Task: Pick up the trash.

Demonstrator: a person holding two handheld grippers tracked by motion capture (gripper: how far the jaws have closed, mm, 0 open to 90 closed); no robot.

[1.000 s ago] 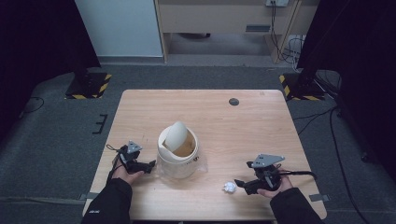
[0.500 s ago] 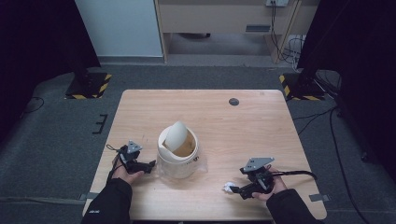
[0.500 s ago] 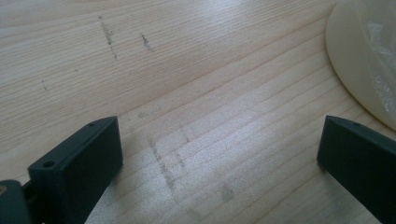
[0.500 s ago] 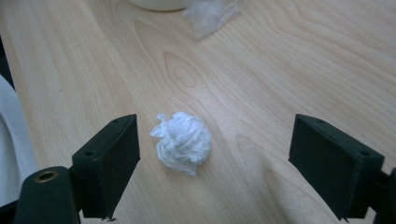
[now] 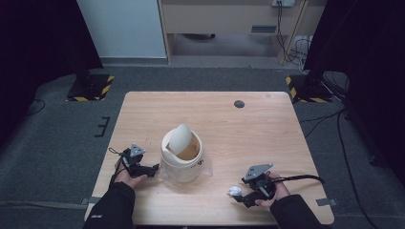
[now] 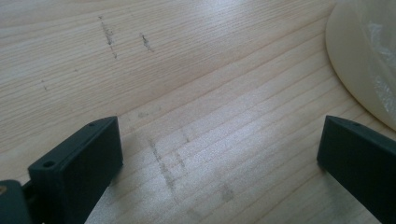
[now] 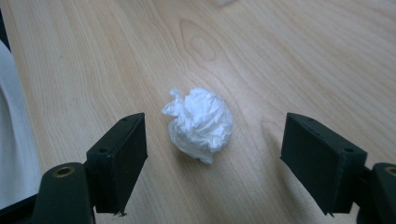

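1. White crumpled paper ball: lay on the bench at the near right, well apart from the bin, between the right gripper's jaws but touched by neither.
2. Right gripper: held low at the near right edge, aimed left at the ball. Jaws had just been closing, yet stood spread with a gap on both sides of the ball.
3. Left gripper: rested at the near left, just beside the bin. Jaws spread wide over bare wood, holding nothing.
4. Cream swing-lid bin: stood near the bench's middle, clear liner bunched at its base, lid flap tilted.
5. Risks, as judged: the light ball could skid or roll away if one jaw met it first; a shallow pinch on a loose fold might let it drop; the unsteadied bin could shift when the flap was pushed.
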